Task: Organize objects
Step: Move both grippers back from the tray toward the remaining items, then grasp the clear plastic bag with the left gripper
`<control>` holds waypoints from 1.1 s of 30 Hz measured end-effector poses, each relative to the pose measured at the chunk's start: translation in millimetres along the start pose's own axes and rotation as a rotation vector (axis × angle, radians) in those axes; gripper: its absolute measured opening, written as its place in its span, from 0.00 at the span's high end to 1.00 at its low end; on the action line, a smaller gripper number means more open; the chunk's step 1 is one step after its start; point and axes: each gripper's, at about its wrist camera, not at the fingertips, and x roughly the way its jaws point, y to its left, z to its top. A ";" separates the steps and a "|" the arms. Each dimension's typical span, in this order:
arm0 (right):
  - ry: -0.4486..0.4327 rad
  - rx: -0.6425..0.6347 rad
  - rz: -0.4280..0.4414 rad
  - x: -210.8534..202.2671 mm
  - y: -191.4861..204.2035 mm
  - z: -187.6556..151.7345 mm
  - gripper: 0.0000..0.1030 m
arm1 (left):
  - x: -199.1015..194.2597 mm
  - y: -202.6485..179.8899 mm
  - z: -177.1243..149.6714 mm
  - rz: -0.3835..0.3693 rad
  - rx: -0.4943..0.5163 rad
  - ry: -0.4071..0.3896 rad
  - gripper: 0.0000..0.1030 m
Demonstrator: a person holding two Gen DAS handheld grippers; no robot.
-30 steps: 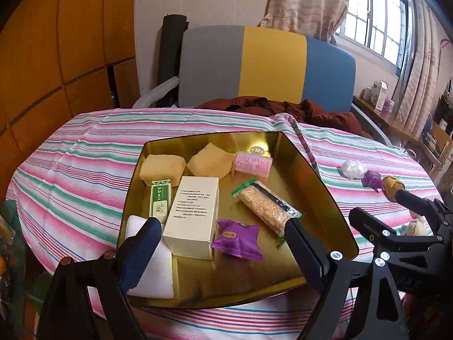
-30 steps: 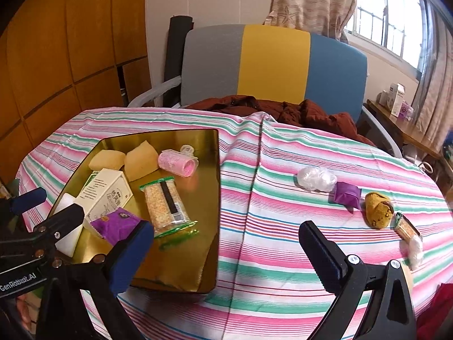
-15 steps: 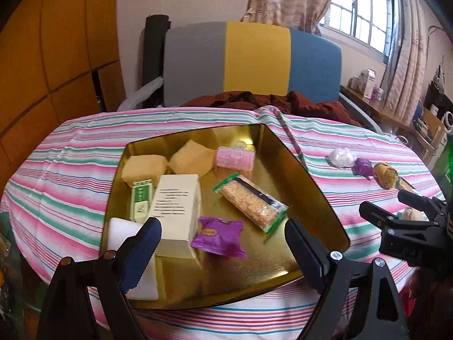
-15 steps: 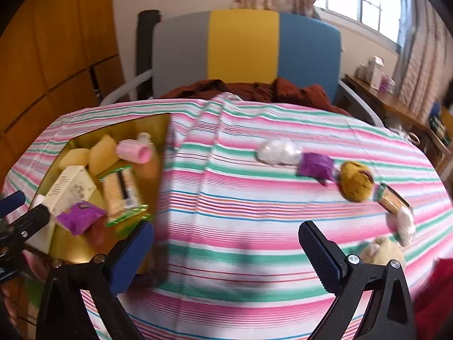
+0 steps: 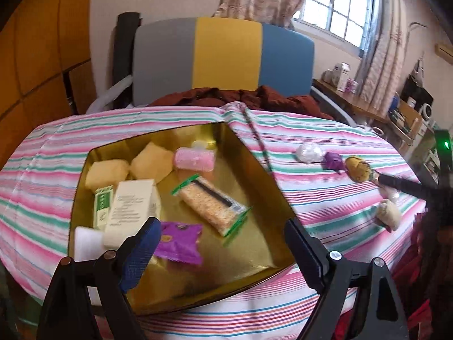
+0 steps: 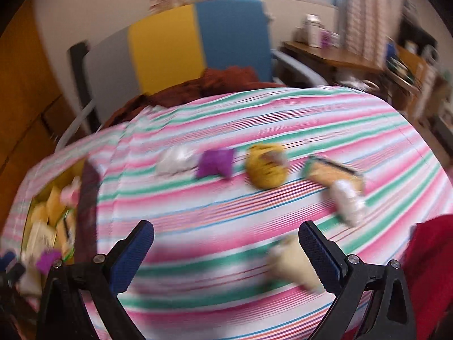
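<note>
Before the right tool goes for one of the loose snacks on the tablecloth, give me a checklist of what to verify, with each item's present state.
1. Right tool open and empty: ok, jaws spread wide.
2. Left tool open and empty: ok, it hangs over the gold tray.
3. Target between the right tool's fingers: not ok; the cream snack lies by the right finger, not centred.
4. Right wrist view sharp enough to aim: not ok, heavy blur.
5. Free space in the tray: ok, bare gold at the near right.
6. Other loose items apart from the target: ok; the yellow snack and purple packet lie farther back.
</note>
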 end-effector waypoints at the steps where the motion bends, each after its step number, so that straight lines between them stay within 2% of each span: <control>1: -0.008 0.031 -0.017 -0.7 -13.5 8.5 0.00 | -0.1 -4.6 2.9 -0.013 0.010 -0.003 0.13; 6: -0.057 0.106 -0.101 5.0 -60.6 36.9 0.00 | 1.8 -28.0 18.2 -0.055 0.050 -0.019 0.13; 10: -0.023 0.241 -0.078 22.2 -94.0 37.6 0.00 | 8.0 -50.1 34.2 -0.107 0.077 -0.017 0.13; 12: -0.008 0.310 -0.033 25.3 -105.2 36.4 0.00 | 14.9 -62.4 41.7 -0.129 0.100 -0.005 0.13; 20: -0.003 0.353 0.034 25.1 -109.0 33.9 0.00 | 54.1 -110.3 73.2 -0.170 0.180 0.050 0.13; 26: -0.005 0.359 0.067 24.9 -109.2 32.1 0.00 | 109.6 -137.8 89.6 -0.151 0.250 0.152 0.25; 28: -0.002 0.365 0.081 25.5 -109.8 31.8 0.00 | 128.0 -143.6 93.1 -0.156 0.259 0.190 0.31; 33: 0.008 0.369 0.108 26.8 -110.5 31.9 0.00 | 173.1 -157.7 102.5 -0.165 0.289 0.279 0.33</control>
